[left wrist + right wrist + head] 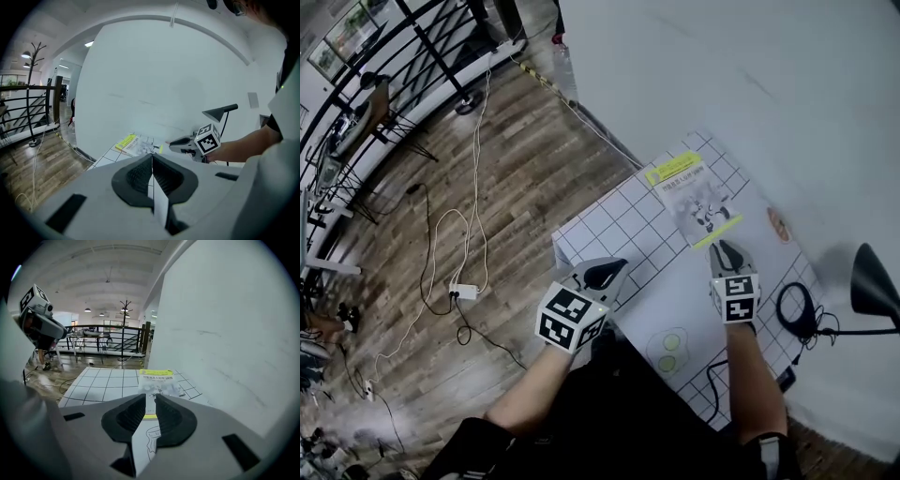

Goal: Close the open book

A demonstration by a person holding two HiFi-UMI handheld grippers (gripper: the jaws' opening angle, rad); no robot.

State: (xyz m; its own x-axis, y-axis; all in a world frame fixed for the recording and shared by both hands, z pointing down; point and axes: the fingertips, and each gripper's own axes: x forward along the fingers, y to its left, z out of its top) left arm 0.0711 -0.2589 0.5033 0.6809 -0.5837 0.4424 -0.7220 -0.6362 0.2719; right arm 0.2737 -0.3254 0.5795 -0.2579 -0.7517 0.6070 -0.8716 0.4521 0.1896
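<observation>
Just beyond the tips of the right gripper (727, 255), in the head view, a closed book (694, 199) lies flat on a white gridded mat (609, 230), cover up, with a yellow band at its far end and a thin yellow strip at its near edge. The right jaws point at that near edge and do not touch it. The left gripper (605, 274) is held well to the left of the book, over the mat's near left edge. To the right of the right jaws sit a coiled black cable (795, 307) and a black lamp (867, 281).

In the left gripper view, the two dark jaws meet at their tips, with nothing between them. The book lies ahead and slightly left of them. The right gripper hangs ahead on the right, its marker cube (207, 138) facing the camera, with a bare forearm (243, 146) behind it.

In the right gripper view, the jaws stand a narrow gap apart and are empty. Through the gap show the mat and a line drawing printed on it. The book lies straight ahead, just past the tips, its yellow band farthest away. The left gripper is high on the far left of the jaws.
</observation>
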